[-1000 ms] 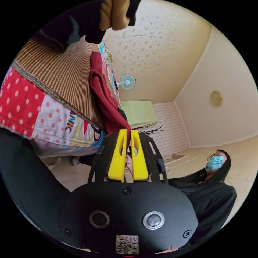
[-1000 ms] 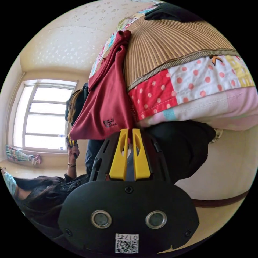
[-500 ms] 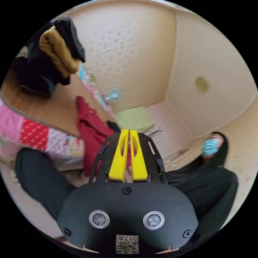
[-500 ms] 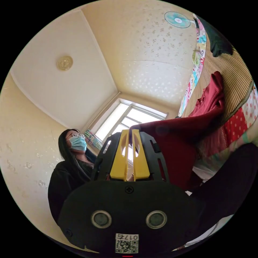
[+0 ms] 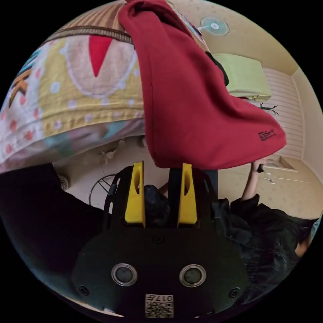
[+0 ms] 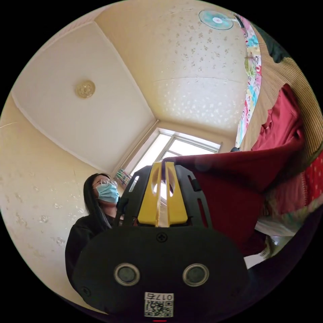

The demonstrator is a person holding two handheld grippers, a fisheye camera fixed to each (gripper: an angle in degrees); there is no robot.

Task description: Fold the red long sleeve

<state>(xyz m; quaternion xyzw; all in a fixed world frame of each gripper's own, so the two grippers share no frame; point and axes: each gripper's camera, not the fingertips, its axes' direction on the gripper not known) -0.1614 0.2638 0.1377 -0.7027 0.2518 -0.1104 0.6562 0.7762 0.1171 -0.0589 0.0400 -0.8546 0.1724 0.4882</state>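
Fingers on my left gripper [image 5: 160, 166] stand spread with nothing between them, just beside the hem of the red shirt [image 5: 191, 101], which hangs off the bed [image 5: 77, 101] edge. On my right gripper [image 6: 161, 165] the jaws sit pressed together at the shirt's edge [image 6: 235, 188], but I cannot tell whether cloth is actually pinched, since the tips hide the contact. Much of the shirt's upper part on the mat [image 6: 286, 77] is cut off at the rim.
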